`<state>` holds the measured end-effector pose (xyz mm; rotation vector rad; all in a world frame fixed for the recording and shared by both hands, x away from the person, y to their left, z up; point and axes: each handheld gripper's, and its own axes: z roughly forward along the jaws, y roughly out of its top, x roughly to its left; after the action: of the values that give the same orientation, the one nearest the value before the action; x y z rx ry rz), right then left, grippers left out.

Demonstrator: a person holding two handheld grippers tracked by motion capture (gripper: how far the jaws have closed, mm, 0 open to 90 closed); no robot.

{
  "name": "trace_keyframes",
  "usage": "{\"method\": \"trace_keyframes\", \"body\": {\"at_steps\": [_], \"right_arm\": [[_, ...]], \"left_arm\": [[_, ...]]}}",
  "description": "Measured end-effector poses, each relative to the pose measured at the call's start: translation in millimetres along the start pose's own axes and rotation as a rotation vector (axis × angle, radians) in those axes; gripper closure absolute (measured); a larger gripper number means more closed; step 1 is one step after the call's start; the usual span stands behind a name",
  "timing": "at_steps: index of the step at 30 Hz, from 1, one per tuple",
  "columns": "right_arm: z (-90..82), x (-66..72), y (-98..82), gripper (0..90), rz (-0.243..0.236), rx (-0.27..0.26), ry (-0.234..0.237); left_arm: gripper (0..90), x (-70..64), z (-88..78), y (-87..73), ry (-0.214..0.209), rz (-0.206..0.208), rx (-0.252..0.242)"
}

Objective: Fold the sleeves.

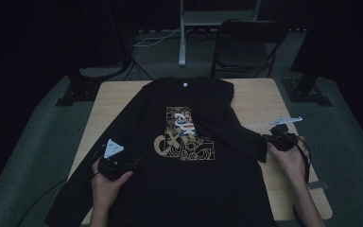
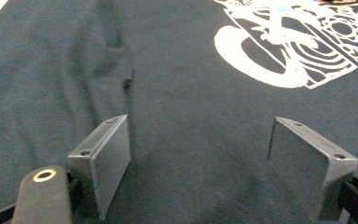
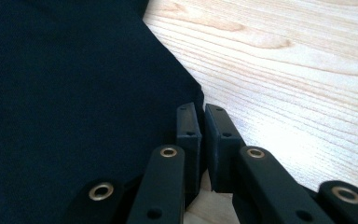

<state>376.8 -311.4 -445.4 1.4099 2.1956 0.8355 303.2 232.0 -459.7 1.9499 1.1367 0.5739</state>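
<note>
A black long-sleeved shirt (image 1: 189, 156) with a gold print (image 1: 185, 135) lies flat, covering the middle of the wooden counter (image 1: 255, 101) from far edge to near edge. The left gripper (image 1: 133, 164) rests on the shirt near the counter's left edge, its fingers (image 2: 107, 161) spread wide and holding nothing. The right gripper (image 1: 267, 139), near the right edge, has its fingers (image 3: 189, 135) drawn together at the sleeve cuff (image 1: 260, 147); whether cloth lies between them cannot be told.

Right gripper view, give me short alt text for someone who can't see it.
The right gripper has its two black jaws closed on the edge of a black shirt. The shirt lies on a light wooden table.
</note>
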Motion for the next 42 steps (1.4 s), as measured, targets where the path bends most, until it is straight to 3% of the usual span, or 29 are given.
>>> {"method": "trace_keyframes", "body": {"at_steps": [9,17,22,29,34,40,42], "right_arm": [[-0.8,6.7,1.1,84.3,-0.014,-0.007,-0.004],[-12.7,16.6,9.7,84.2,-0.035,-0.045,0.023],[-22.0,32.1,20.1,84.2,-0.087,-0.066,0.035],[-27.5,52.1,34.4,84.2,-0.141,-0.092,0.068],[-30.1,67.9,44.5,84.3,-0.179,-0.113,0.087],[-36.5,94.5,60.4,84.3,-0.241,-0.138,0.118],[-38.0,104.5,66.1,84.2,-0.271,-0.149,0.129]], "left_arm": [[22.3,4.3,-3.3,-0.9,0.047,-0.024,-0.014],[22.3,9.7,-7.5,-2.7,0.096,-0.072,-0.026],[22.3,13.1,-5.1,-3.8,0.099,-0.1,0.006],[22.3,11.4,-6.7,-3.8,0.119,-0.087,0.001],[22.3,13.7,-9.2,-4.5,0.147,-0.107,-0.012],[22.3,15.6,-9.7,-5.4,0.167,-0.124,-0.011],[22.3,16.9,-7.1,-6.2,0.158,-0.131,0.011]]}}
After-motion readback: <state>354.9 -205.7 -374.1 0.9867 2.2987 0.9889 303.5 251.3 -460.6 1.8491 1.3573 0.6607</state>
